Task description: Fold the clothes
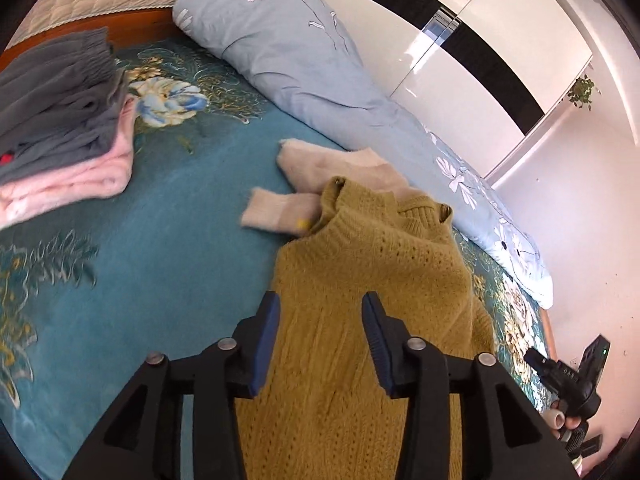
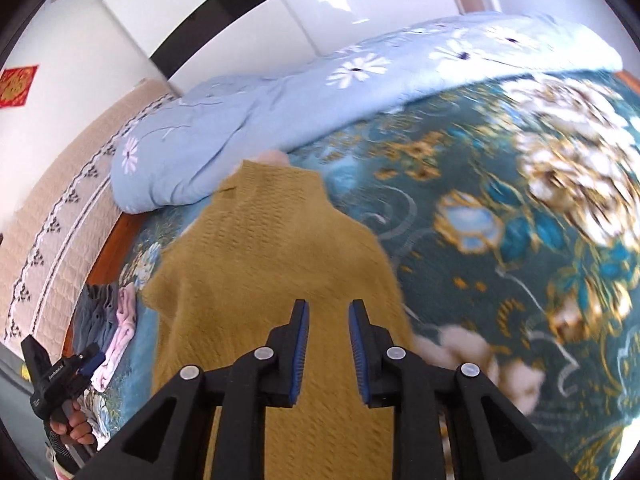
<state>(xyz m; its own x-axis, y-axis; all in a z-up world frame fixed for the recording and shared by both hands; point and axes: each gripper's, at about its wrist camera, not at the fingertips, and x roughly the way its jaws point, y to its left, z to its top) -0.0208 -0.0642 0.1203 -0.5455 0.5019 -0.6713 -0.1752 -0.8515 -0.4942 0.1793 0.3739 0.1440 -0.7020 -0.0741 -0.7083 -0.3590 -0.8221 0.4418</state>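
The mustard-yellow open-knit sweater [image 1: 360, 280] lies spread on the teal floral bedspread [image 1: 180, 208], its ribbed collar pointing toward the long pale-blue daisy-print quilt roll [image 1: 288, 52] at the far side of the bed. It looks soft and floppy, fairly light, with a loose weave that should sag and stretch if lifted by one spot; I'd judge the knit gives the pads good purchase rather than slipping. The sensible places to pinch would be the hem corners or the shoulder seams, one in each gripper, so the body stays flat as it is turned over.

A cream fuzzy sweater [image 1: 320, 176] is partly tucked under the yellow one's collar end, a sleeve sticking out to the side. Well apart, near the headboard, sits a stack of a folded grey garment [image 1: 56, 100] on a folded pink knit [image 1: 80, 184].

The left gripper [image 1: 320, 344] hangs over the lower body of the yellow sweater, tilted downward, its blue-padded jaws set a moderate way apart with nothing gripped between them. The right gripper [image 2: 328, 352] hovers over the same garment from the other side, also angled down, jaws parted more narrowly and likewise empty; the fabric shows below the gap, not clamped. Each hand's grip on the other tool is visible at the frame edges.
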